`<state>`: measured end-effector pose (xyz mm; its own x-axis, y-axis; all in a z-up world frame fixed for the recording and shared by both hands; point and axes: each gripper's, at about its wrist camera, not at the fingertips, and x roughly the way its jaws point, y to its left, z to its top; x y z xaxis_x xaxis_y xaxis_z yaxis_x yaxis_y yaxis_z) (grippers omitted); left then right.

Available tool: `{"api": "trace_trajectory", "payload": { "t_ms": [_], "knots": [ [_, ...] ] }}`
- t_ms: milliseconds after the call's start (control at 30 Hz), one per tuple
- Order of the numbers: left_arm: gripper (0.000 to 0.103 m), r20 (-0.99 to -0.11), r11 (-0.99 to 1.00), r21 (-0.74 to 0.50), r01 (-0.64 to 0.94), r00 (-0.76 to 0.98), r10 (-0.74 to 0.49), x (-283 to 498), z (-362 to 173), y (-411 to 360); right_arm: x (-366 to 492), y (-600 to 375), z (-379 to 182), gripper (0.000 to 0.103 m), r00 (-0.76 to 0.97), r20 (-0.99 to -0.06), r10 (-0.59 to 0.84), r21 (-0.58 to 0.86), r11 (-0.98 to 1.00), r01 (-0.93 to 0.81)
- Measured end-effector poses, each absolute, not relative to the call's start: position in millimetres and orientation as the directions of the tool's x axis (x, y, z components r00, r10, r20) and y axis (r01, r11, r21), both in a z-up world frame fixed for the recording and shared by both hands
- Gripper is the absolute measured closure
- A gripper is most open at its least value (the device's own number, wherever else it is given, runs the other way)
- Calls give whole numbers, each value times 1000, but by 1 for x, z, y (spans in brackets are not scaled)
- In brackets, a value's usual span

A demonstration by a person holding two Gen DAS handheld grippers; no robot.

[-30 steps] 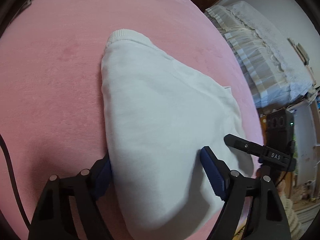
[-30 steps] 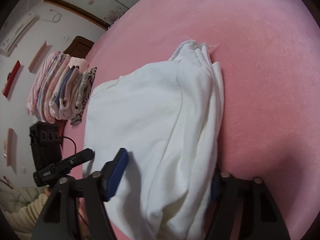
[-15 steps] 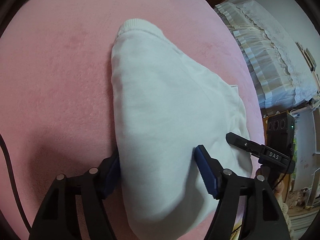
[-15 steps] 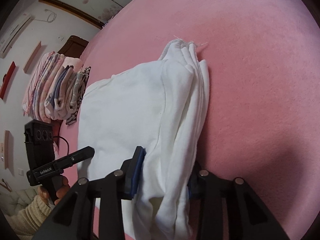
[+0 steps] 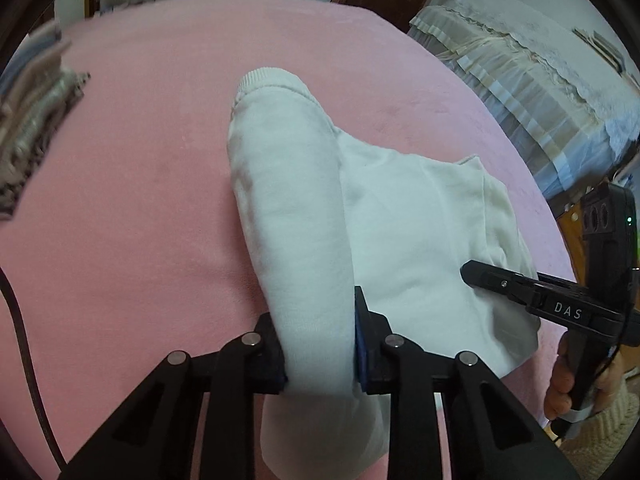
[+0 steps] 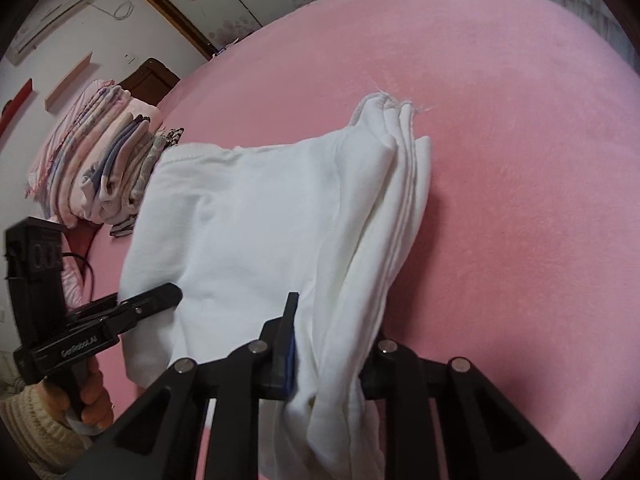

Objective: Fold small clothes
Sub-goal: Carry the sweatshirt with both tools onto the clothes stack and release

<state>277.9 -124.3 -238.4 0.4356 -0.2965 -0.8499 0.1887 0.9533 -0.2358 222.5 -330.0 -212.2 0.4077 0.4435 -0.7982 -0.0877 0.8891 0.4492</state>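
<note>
A white garment (image 5: 416, 232) lies partly folded on a pink blanket (image 5: 120, 220). My left gripper (image 5: 318, 344) is shut on its ribbed-cuffed part (image 5: 292, 200), pinched into a thick roll and lifted off the blanket. My right gripper (image 6: 332, 344) is shut on the garment's stacked folded edge (image 6: 384, 220) at its other side. The garment (image 6: 248, 224) sags between the two grippers. Each gripper shows in the other's view, the right (image 5: 520, 292) and the left (image 6: 132, 312), both held by hands.
A stack of folded clothes (image 6: 104, 160) sits on the blanket's far left corner; it shows blurred in the left wrist view (image 5: 32, 120). A lace-covered piece of furniture (image 5: 532, 80) stands beyond the blanket's right edge. A black cable (image 5: 20, 320) runs at the left.
Both grippers have closed on the garment, from wide open a second ago. Both have lifted their edges, and the views have tilted up so the room shows.
</note>
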Motion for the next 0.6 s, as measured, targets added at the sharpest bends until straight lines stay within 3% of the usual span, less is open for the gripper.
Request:
{"api": "trace_trajectory", "payload": {
  "t_ms": [333, 600],
  "knots": [
    [80, -852, 963, -169, 208, 461, -249, 223, -151, -59, 166, -262, -128, 84, 464, -763, 450, 432, 889, -152],
    [79, -795, 986, 0, 166, 598, -100, 220, -21, 76, 198, -139, -24, 84, 506, -647, 570, 478, 821, -314]
  ]
}}
